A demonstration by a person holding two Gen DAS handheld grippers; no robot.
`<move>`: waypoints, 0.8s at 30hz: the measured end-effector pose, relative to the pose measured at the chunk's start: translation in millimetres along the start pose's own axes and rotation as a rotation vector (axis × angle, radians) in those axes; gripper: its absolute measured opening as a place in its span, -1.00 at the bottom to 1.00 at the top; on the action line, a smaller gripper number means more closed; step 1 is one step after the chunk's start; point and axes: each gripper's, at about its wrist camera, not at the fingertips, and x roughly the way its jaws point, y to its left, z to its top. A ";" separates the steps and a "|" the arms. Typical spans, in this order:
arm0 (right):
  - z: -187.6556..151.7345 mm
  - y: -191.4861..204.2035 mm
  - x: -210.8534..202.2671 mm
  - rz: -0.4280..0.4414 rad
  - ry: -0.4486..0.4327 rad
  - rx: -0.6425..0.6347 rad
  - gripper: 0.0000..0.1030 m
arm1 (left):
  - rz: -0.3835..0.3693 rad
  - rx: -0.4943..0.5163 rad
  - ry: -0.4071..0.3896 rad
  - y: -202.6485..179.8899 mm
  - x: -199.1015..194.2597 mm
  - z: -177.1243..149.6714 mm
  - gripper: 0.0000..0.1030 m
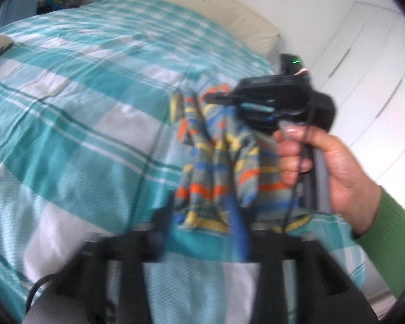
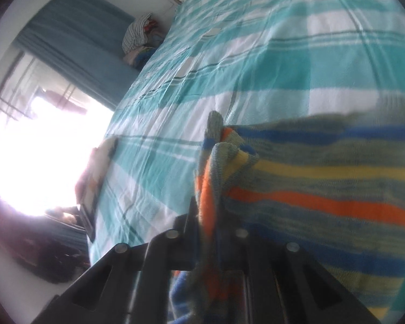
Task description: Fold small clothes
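a small knitted garment [image 2: 324,178], grey-green with blue, yellow and orange stripes, hangs bunched above a bed [image 1: 67,108] covered in a thin, creased sheet of teal and white checks. the right gripper [image 2: 210,216], black hard plastic with round metal screw heads, is clenched on a gathered fold of the knit; the cloth rises between its two fingers and spreads out to the right in soft ridges. seen from the left wrist, the garment droops in long loose folds just beyond the left gripper [image 1: 202,216], whose blurred black fingers stand apart with nothing pressed between them. a hand [image 1: 324,162] in a ribbed green sleeve [image 1: 388,243] grips the right tool's handle. a cream pillow [image 1: 202,8] lies at the far edge, and a heap of clothes [image 2: 140,37] sits far left by a blue curtain [image 2: 75,40].
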 end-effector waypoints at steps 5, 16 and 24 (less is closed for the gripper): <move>1.0 -6.4 -11.9 0.028 -0.010 0.028 -0.80 | -0.023 0.185 -0.050 -32.5 17.8 14.2 0.71; 14.2 3.7 -33.4 0.038 -0.011 -0.041 -0.05 | 0.029 0.131 0.098 -20.9 44.1 34.5 -0.88; -7.1 -0.9 -97.1 -0.096 -0.130 -0.145 0.52 | 0.053 0.065 0.112 1.6 29.0 40.3 0.18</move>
